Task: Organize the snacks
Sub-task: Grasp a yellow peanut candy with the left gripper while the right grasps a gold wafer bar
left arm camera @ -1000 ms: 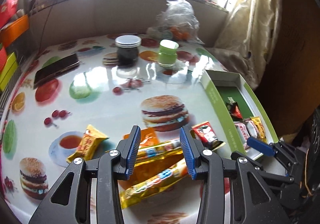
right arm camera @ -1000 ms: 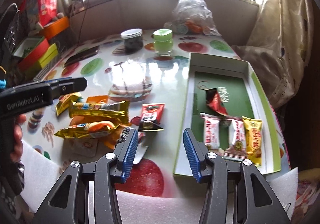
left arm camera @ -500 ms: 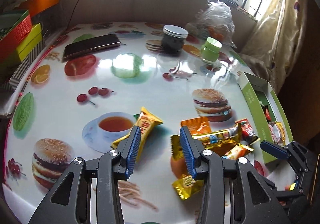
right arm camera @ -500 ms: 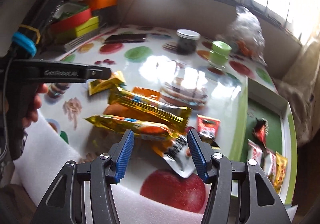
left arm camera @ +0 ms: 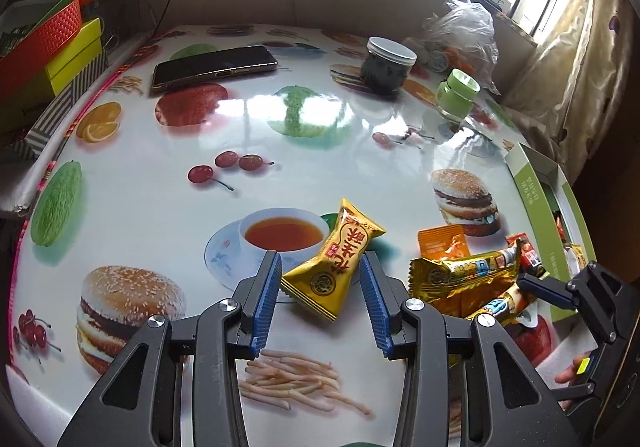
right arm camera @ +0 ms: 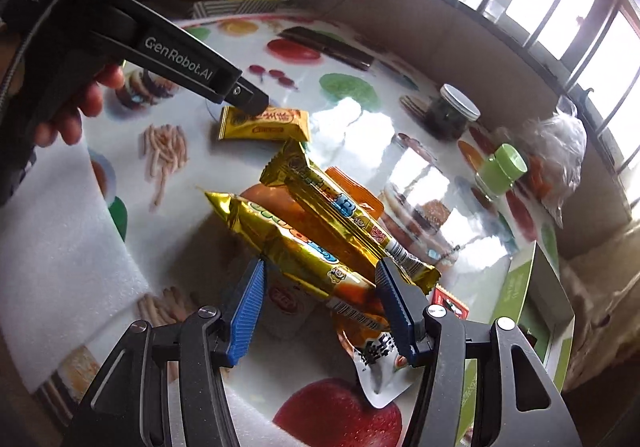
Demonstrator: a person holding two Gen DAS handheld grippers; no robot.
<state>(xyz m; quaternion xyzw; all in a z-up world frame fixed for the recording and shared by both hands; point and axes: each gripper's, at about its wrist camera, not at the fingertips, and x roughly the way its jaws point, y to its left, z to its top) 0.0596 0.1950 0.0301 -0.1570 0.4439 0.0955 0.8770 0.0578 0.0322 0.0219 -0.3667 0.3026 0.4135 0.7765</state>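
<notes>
A yellow snack packet (left arm camera: 334,267) lies on the fruit-print table between the fingers of my left gripper (left arm camera: 320,265), which stands open around it without squeezing. In the right wrist view, the left gripper's finger (right arm camera: 236,89) hovers over one end of the packet (right arm camera: 268,123). Two long gold bars (right arm camera: 320,215) lie crossed over an orange sachet (right arm camera: 360,191). My right gripper (right arm camera: 320,267) is open and straddles the nearer bar (right arm camera: 296,247). A red sachet (left arm camera: 528,253) lies by the green-and-white box (left arm camera: 532,191), which holds a few snacks.
At the back of the table are a dark phone (left arm camera: 212,65), a dark jar with a white lid (left arm camera: 386,65), a green jar (left arm camera: 458,93) and a plastic bag (left arm camera: 460,31). Coloured boxes (left arm camera: 48,35) are stacked off the left edge. White foam (right arm camera: 60,231) lines the near edge.
Both grippers moved left across the table. The left went from over the gold bars to around the yellow packet. The right left the box, rolled, widened its jaws and came over the bars.
</notes>
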